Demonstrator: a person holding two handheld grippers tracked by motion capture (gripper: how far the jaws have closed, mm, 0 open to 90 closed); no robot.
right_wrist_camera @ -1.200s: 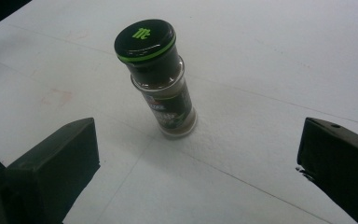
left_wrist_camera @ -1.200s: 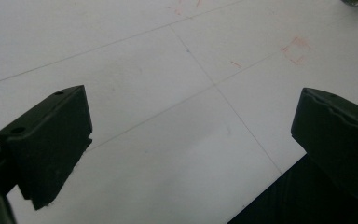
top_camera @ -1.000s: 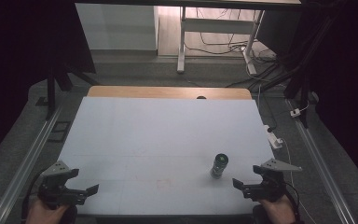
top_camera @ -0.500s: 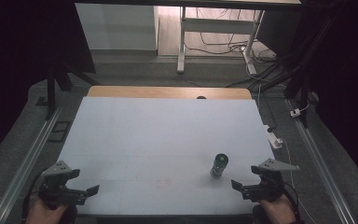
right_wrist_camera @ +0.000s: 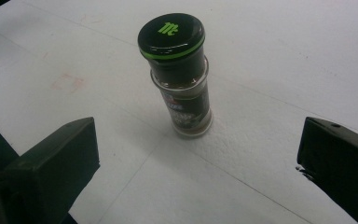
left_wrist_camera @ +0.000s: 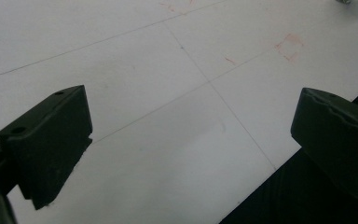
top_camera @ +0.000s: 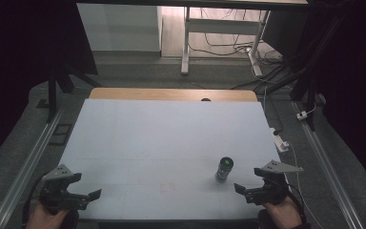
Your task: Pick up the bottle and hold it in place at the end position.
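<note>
While the spice jar (top_camera: pixel 224 169) stands upright on the white table (top_camera: pixel 162 138), toward its near right part, no contact with either gripper is seen. A black lid with a green ring and green logo is noted on the jar (right_wrist_camera: pixel 181 74) in the right gripper view, with dark contents behind a label. The right gripper (top_camera: pixel 248 190) is held just right of and nearer than the jar, jaws wide apart, nothing between them; against the frames from a second and half a second ago it is found slightly lower and closer to the near edge, jar unmoved. The left gripper (top_camera: pixel 83 195) is held at the near left corner, jaws likewise apart and empty, position essentially unchanged. In the left gripper view, faint pencil lines and a reddish mark (left_wrist_camera: pixel 286 46) are recorded on the table surface (left_wrist_camera: pixel 168 140), with the table edge running under the right-hand jaw.
</note>
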